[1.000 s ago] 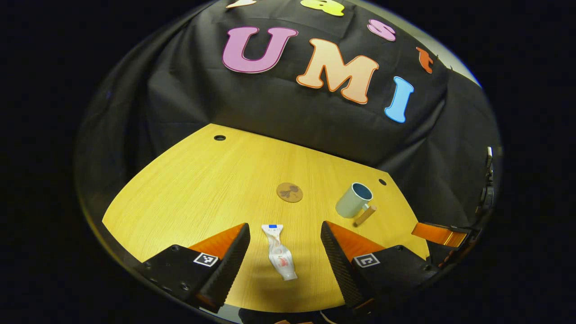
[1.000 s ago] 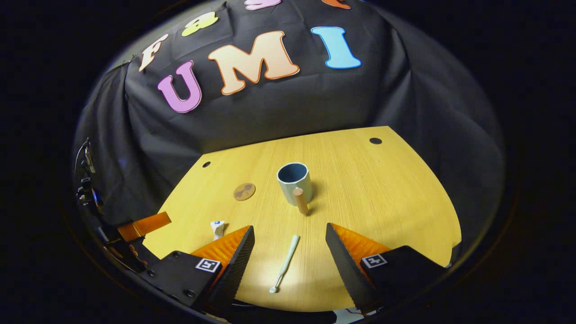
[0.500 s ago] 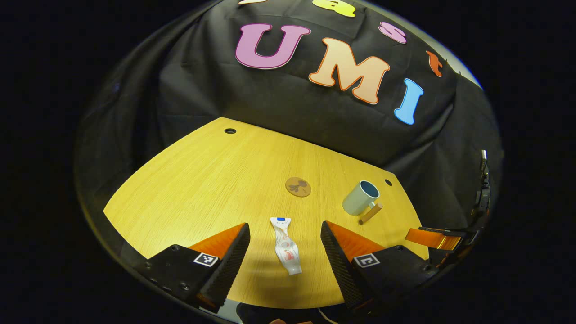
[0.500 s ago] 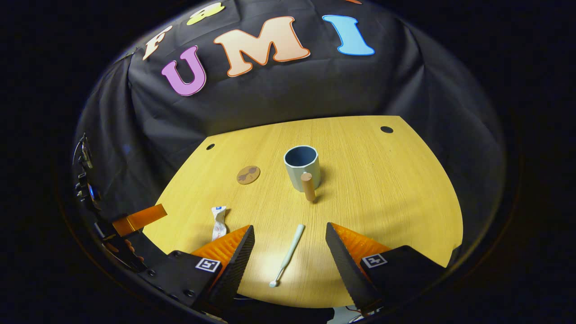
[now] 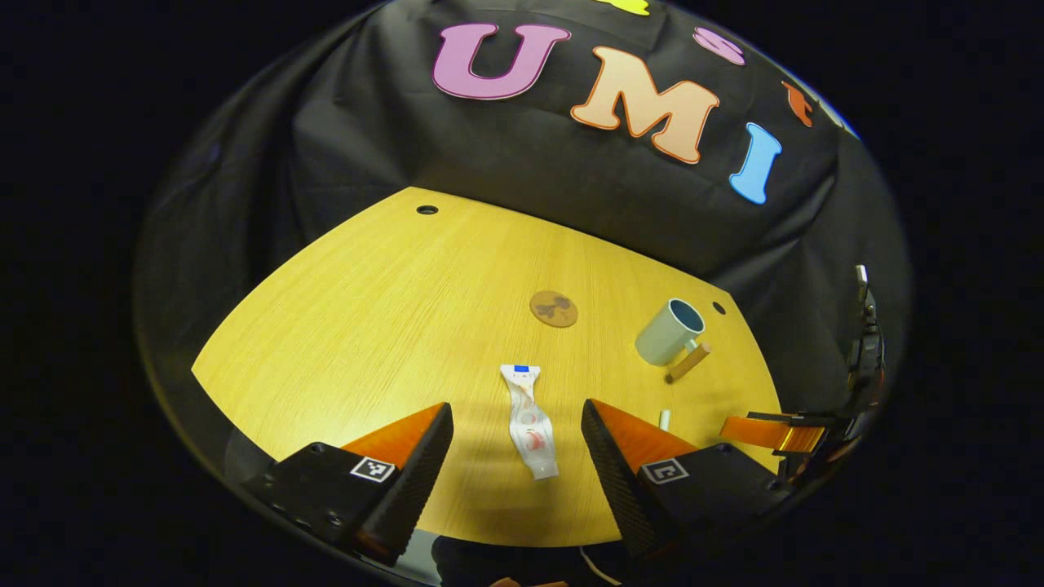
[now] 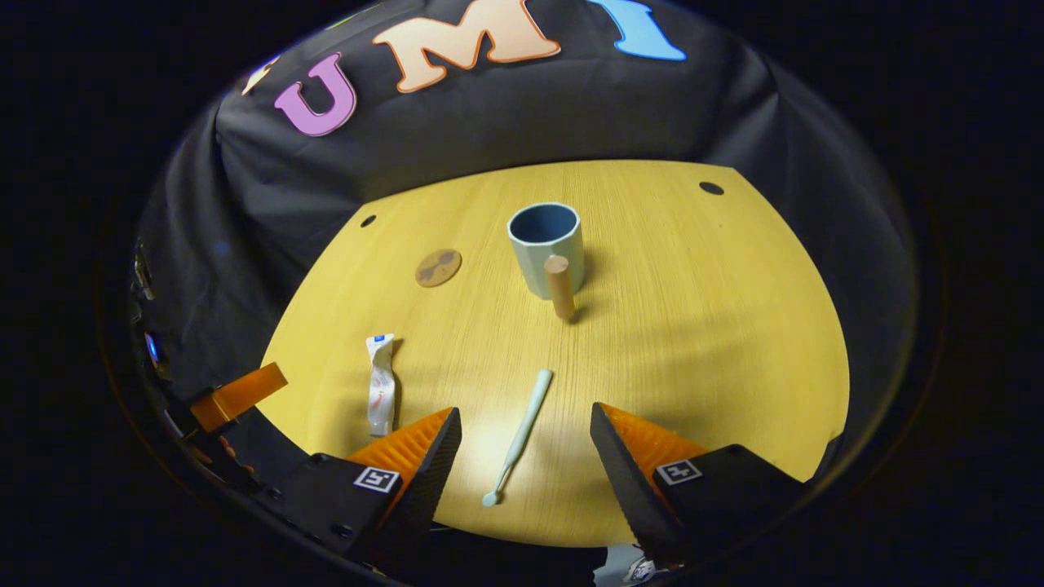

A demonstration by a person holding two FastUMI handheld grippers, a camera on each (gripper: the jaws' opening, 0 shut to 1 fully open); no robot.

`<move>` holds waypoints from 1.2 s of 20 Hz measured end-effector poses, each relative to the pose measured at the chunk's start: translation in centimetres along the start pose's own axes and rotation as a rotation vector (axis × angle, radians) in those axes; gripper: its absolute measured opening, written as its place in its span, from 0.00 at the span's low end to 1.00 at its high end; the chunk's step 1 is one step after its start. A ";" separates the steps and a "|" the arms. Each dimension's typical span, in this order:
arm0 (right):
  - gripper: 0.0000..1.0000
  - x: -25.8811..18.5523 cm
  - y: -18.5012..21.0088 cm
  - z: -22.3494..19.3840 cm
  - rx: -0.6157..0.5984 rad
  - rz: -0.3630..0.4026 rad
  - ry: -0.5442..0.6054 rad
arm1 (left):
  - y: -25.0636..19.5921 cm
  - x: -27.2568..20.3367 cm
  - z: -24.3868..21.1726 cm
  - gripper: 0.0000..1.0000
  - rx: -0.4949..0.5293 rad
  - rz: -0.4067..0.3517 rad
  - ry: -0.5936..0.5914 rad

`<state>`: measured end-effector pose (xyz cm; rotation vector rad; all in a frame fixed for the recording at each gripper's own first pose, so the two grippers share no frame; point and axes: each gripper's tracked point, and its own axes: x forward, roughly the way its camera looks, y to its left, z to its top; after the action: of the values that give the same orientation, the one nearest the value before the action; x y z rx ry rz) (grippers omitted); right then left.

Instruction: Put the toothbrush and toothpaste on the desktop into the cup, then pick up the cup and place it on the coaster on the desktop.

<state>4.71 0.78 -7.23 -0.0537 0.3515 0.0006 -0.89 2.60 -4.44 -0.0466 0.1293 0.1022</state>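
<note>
The toothpaste (image 5: pixel 530 420) lies flat on the counter (image 5: pixel 367 326), lined up right between the left tongs' (image 5: pixel 515 473) spread fingers, cap end nearest them. Over in the right gripper view the toothbrush (image 6: pixel 517 436) lies the same way, bristle end close in, between the released right tongs (image 6: pixel 522 481). Neither pair touches anything yet. The cup (image 6: pixel 546 247) stands upright and empty farther back, its wooden handle (image 6: pixel 559 287) pointing toward the right tongs, and the coaster (image 6: pixel 438 267) sits bare to its left, well apart from it.

So this looks like the opening step: both approaches under way, nothing picked up. The next move calls for lowering each pair until the fingers straddle its item, then closing across the narrow width.

Against a second ago, both views tilt further down: the items sit farther out from the fingers, and the toothbrush tip (image 5: pixel 664 420) now peeks in by the left tongs' finger.
</note>
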 end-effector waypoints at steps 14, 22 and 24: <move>0.96 8.4 -1.2 -0.8 -0.013 -0.129 0.282 | 4.2 -0.5 -2.9 0.93 -0.041 0.106 0.089; 0.87 10.2 -1.0 -1.6 -0.041 -0.152 0.345 | 4.0 0.3 -2.3 0.93 -0.050 0.121 0.085; 0.86 10.4 -1.2 -1.9 -0.051 -0.159 0.357 | 3.7 0.6 -2.5 0.94 -0.052 0.118 0.090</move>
<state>13.80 -0.62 -12.53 -0.1333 0.7037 -0.1590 -1.02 6.24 -7.12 -0.0960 0.2197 0.2211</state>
